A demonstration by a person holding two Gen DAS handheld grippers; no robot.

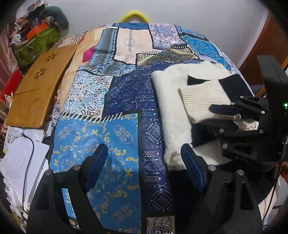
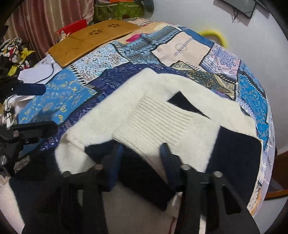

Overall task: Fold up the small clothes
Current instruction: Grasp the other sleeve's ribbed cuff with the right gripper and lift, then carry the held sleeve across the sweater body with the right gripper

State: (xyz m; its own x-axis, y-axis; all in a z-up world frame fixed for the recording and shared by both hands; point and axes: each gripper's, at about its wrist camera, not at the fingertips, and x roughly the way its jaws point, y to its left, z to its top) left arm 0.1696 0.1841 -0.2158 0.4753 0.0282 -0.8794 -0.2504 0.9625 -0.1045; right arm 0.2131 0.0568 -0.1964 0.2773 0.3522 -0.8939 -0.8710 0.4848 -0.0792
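A fuzzy white and black sweater lies on the patchwork bedspread, with a ribbed cream sleeve cuff folded across its middle. It also shows in the left wrist view, at the right. My right gripper is open, its jaws low over the near edge of the cuff; in the left wrist view its fingers lie over the cuff. My left gripper is open and empty above the blue bedspread, left of the sweater. It shows at the left edge of the right wrist view.
A wooden lap tray lies at the bed's left side, with papers and a cable below it. A pile of clutter and a green bag stand behind. A yellow ring sits at the far edge by the wall.
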